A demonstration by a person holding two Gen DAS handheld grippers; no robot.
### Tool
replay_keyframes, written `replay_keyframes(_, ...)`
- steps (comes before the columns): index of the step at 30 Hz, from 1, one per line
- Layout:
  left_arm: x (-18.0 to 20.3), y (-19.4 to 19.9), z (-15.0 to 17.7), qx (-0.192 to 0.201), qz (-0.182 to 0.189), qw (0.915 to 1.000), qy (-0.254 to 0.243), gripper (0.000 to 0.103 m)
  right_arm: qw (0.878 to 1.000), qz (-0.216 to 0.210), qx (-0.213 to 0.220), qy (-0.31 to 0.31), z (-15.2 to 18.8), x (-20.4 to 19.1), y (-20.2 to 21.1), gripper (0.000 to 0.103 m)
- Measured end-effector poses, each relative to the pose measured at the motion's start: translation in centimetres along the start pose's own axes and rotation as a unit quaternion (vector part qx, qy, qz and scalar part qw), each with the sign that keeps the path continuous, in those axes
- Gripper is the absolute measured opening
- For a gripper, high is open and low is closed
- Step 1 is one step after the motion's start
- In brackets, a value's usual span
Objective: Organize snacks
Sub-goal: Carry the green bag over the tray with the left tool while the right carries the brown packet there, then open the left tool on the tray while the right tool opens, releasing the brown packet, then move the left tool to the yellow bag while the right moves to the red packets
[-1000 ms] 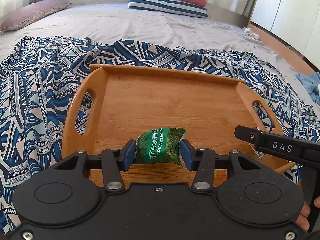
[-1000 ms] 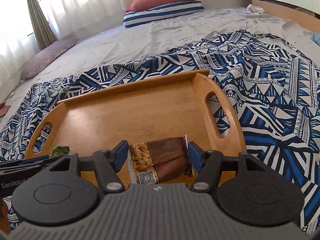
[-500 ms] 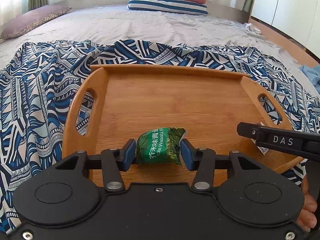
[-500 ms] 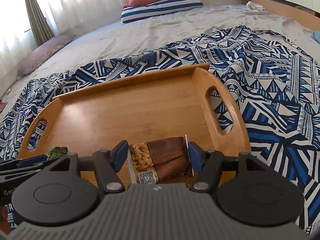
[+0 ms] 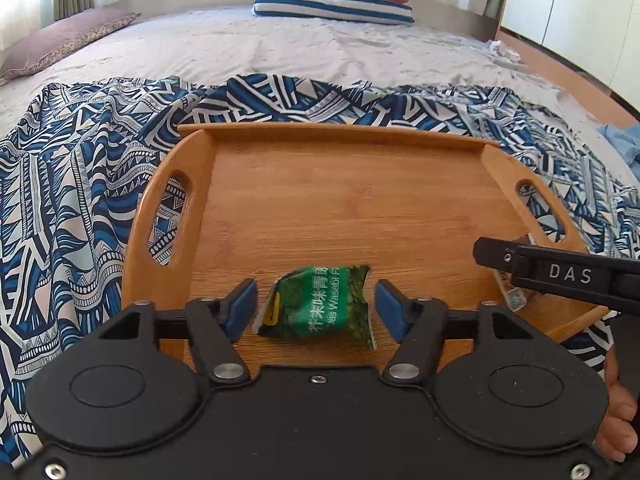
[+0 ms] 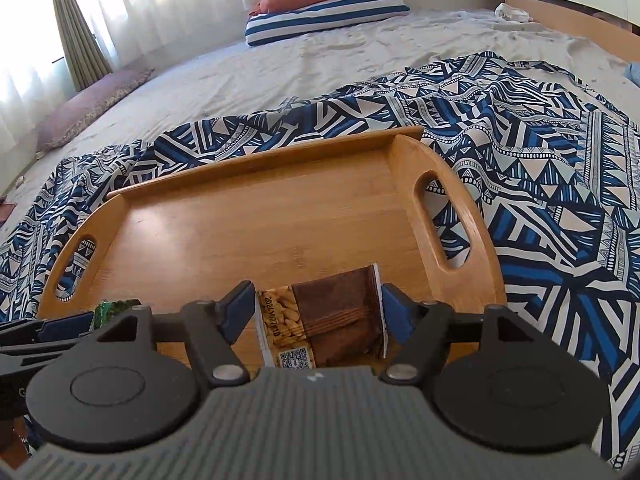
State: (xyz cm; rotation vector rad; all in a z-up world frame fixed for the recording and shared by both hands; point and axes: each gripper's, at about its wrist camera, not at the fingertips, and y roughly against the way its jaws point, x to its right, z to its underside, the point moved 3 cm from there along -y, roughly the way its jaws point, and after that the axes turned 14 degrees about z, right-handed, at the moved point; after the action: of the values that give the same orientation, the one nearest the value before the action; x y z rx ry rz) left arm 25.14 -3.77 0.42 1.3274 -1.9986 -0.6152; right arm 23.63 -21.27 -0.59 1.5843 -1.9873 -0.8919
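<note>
Tray [image 5: 360,200]: on the blanket [image 5: 80,200], on the bed [image 5: 280,48].
Wasabi packet [image 5: 324,306]: tray's near left.
Peanut packet [image 6: 324,320]: tray's near right.

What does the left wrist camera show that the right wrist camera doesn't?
Left wrist only: the green packet's printed face, lying between the open left hand-held gripper, and a hand at the lower right.

Right wrist only: the brown packet's front, with its peanut picture and QR code, between the right hand-held gripper, and the curtain.

Both: the tray, patterned cloth and pillows.
</note>
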Motion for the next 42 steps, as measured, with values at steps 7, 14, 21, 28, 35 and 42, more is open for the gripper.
replay_keyframes(7, 1.0, 3.2, -0.8, 0.027, 0.033, 0.9989, -0.018, 0.092, 1.000, -0.016, 0.017, 0.002, -0.4, 0.2, 1.8, 0.090)
replay_keyframes(14, 1.0, 6.9, -0.9, 0.038, 0.040, 0.9982, -0.022, 0.098, 0.999, -0.029, 0.035, -0.006, -0.5, 1.1, 4.7, 0.097)
replay_keyframes(21, 1.1, 10.1, 0.3, 0.052, 0.044, 0.9971, -0.034, 0.100, 0.998, -0.031, 0.060, 0.002, 0.6, 2.2, 7.4, 0.103)
replay_keyframes(28, 1.6, 12.4, 2.2, 0.063, 0.047, 0.9960, -0.043, 0.102, 0.997, -0.026, 0.077, 0.017, 2.4, 2.9, 9.6, 0.103)
replay_keyframes(35, 1.9, 13.6, 4.2, 0.058, 0.052, 0.9959, -0.047, 0.102, 0.994, -0.021, 0.098, 0.044, 4.6, 3.0, 11.6, 0.103)
replay_keyframes(42, 1.7, 14.1, 5.9, 0.053, 0.042, 0.9962, -0.054, 0.103, 0.990, -0.011, 0.120, 0.076, 6.7, 2.7, 13.1, 0.103)
